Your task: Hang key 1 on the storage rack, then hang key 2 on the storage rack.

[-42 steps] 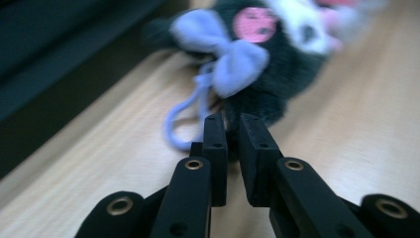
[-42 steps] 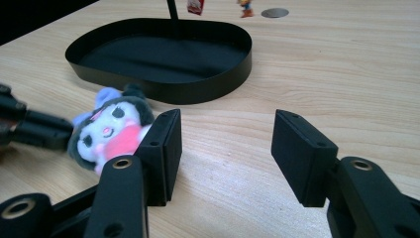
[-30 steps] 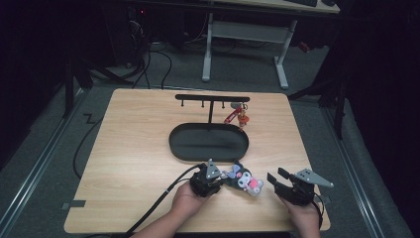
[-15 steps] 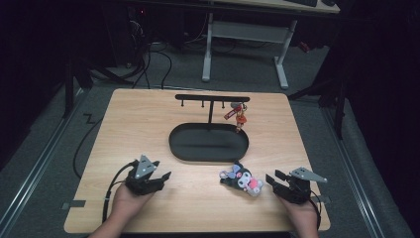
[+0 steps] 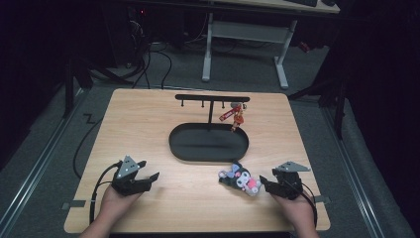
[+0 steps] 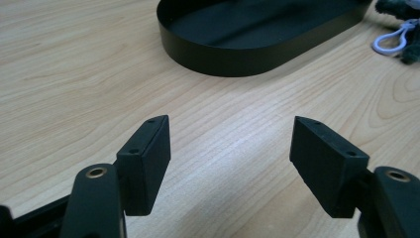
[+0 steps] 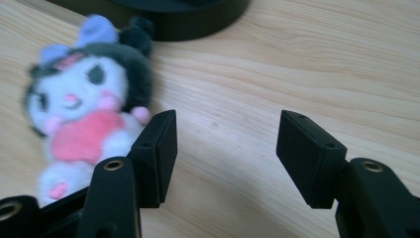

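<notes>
A small plush toy point(image 5: 240, 177), dark-headed with a white face and pink body, lies on the wooden table point(image 5: 148, 124) just in front of the black oval tray point(image 5: 208, 144). My right gripper point(image 5: 264, 182) sits right beside the plush, jaws apart. In the right gripper view the plush point(image 7: 84, 109) lies left of the gripper point(image 7: 225, 153), outside the gap. My left gripper point(image 5: 150, 172) rests at the front left, far from the plush, open over bare wood point(image 6: 230, 148). Both grippers' jaws have just been opening, with nothing between them.
Behind the tray stands a black hook rack point(image 5: 212, 98) with a red keychain point(image 5: 232, 115) hanging at its right end. The tray point(image 6: 257, 34) and the plush's white loop point(image 6: 393, 39) lie ahead of the left gripper. Table edges are close to both hands.
The left hand drew away from the plush at the front centre to the table's front left, and its jaws opened. The plush stays on the table. The right hand barely shifted.
</notes>
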### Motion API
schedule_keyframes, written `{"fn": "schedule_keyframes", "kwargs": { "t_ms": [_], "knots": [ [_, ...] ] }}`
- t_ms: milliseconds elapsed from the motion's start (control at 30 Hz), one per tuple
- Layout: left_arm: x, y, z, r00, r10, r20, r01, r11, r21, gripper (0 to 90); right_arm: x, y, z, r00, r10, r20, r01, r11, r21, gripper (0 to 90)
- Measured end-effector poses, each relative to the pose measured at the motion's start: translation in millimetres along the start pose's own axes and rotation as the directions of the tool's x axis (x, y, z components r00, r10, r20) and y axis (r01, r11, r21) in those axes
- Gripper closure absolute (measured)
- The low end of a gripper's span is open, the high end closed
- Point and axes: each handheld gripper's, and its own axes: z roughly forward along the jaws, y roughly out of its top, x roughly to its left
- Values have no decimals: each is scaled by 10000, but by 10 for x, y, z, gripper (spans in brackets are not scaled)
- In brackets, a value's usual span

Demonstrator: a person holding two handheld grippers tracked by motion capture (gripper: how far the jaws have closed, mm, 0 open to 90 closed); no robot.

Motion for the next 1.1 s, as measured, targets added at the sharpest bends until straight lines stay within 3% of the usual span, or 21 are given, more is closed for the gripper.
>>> {"fn": "schedule_keyframes", "kwargs": {
  "t_ms": [33, 67, 100, 133, 233, 400, 467, 500, 567, 600, 633, 667, 700, 733, 767, 900, 1033, 1100],
  "knots": [
    [-11, 1, -8, 10000, 30, 35, -29, 10000, -28, 325, 14, 47, 2, 9995, -257, 160, 247, 9979, 599, 424],
    [-20, 5, -17, 9999, 109, 57, -108, 9999, -94, 325, 14, 47, 2, 9995, -257, 160, 247, 9979, 599, 424],
    [-28, 11, -26, 9998, 168, 69, -167, 9998, -135, 327, 40, 101, -3, 9978, -610, 276, 572, 9911, 1201, 420],
    [-32, 16, -31, 9998, 200, 58, -199, 9996, -195, 327, 40, 101, -3, 9978, -610, 276, 572, 9911, 1201, 420],
    [-24, 17, -26, 9997, 234, 92, -232, 9995, -199, 328, 65, 164, 17, 9949, -956, 318, 865, 9722, 2174, 398],
    [-9, 22, -34, 9998, 204, 79, -202, 9994, -294, 327, 62, 232, 65, 9920, -1243, 232, 1072, 9240, 3672, 382],
    [-22, 28, -30, 9995, 302, 96, -299, 9992, -271, 327, 46, 289, 72, 9922, -1246, 57, 1102, 8968, 4286, 366],
    [-22, 28, -30, 9995, 302, 96, -299, 9992, -271, 327, 46, 289, 72, 9922, -1246, 57, 1102, 8968, 4286, 366],
    [-33, 10, -23, 9993, 335, 187, -332, 9993, -159, 327, 32, 352, 66, 9951, -955, -259, 964, 8781, 4686, 354],
    [-33, 10, -23, 9993, 335, 187, -332, 9993, -159, 327, 32, 352, 66, 9951, -955, -259, 964, 8781, 4686, 354],
    [-32, 6, -26, 9993, 316, 208, -312, 9994, -168, 327, 29, 364, 72, 9952, -903, -389, 979, 8710, 4815, 346],
    [-25, 5, -34, 9995, 244, 197, -240, 9995, -203, 327, 49, 384, 80, 9946, -914, -484, 1032, 8515, 5140, 338],
    [-18, 6, -41, 9995, 218, 210, -214, 9996, -202, 327, 52, 392, 83, 9932, -997, -603, 1165, 8414, 5278, 331],
    [-18, 6, -41, 9995, 218, 210, -214, 9996, -202, 327, 52, 392, 83, 9932, -997, -603, 1165, 8414, 5278, 331],
    [-15, 5, -43, 9996, 184, 204, -180, 9996, -219, 327, 59, 396, 90, 9920, -1032, -723, 1259, 8309, 5420, 323],
    [-28, 1, -51, 9995, 262, 162, -259, 9995, -189, 327, 87, 393, 112, 9882, -1058, -1111, 1518, 7777, 6101, 251],
    [-53, 13, -53, 9992, 343, 186, -340, 9993, -176, 327, 128, 366, 120, 9847, -1155, -1304, 1724, 7522, 6360, 194],
    [-73, 8, -48, 9989, 414, 213, -411, 9991, -115, 326, 173, 369, 91, 9825, -1252, -1379, 1848, 7500, 6351, 174]
  ]
}}
